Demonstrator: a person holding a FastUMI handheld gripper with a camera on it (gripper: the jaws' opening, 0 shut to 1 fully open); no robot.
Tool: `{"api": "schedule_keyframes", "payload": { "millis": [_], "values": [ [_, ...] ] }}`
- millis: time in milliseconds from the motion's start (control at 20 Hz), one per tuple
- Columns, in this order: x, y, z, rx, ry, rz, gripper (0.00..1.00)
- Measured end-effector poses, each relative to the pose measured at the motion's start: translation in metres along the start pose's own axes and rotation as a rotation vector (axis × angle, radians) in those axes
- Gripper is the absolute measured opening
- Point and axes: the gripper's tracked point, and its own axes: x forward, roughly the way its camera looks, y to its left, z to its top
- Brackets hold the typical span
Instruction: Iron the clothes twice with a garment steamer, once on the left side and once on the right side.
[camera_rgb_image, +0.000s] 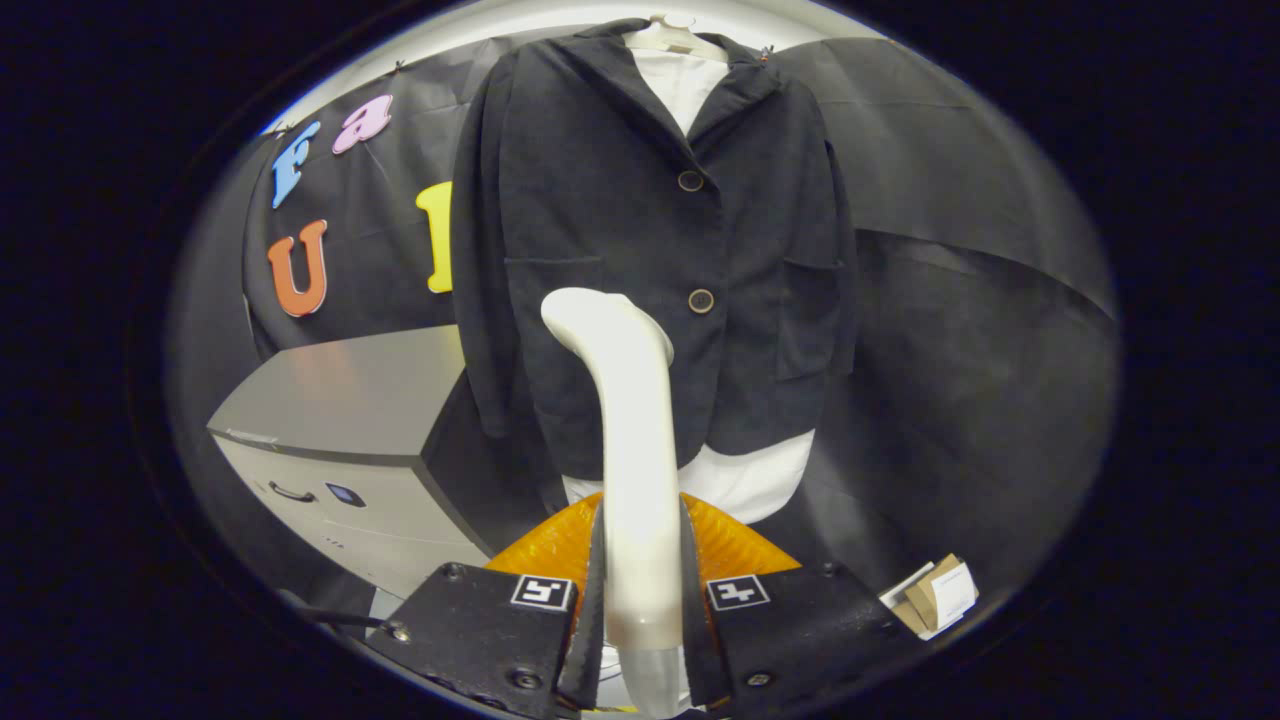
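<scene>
A dark buttoned jacket hangs on a pale hanger over a white shirt, straight ahead of me. My gripper is shut on the cream handle of the garment steamer, which stands upright between the fingers. The steamer's curved head points toward the jacket's lower left half, near its bottom button. I cannot tell whether the head touches the cloth. An orange rounded part sits just beyond the fingers, behind the handle.
A grey cabinet with a drawer handle stands to the left of the jacket. Small cardboard and paper pieces lie low on the right. Black cloth hangs behind and to the right of the jacket.
</scene>
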Motion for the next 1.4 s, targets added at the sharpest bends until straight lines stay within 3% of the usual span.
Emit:
{"api": "schedule_keyframes", "payload": {
  "millis": [650,950,1100,1400],
  "values": [
    [0.026,-0.002,-0.072,0.024,0.135,-0.050,0.36],
    [0.033,-0.005,-0.087,0.065,0.152,-0.020,0.36],
    [0.026,-0.029,-0.079,0.103,0.142,0.013,0.36],
    [0.008,-0.140,-0.026,0.195,0.063,0.059,0.36]
  ]
}}
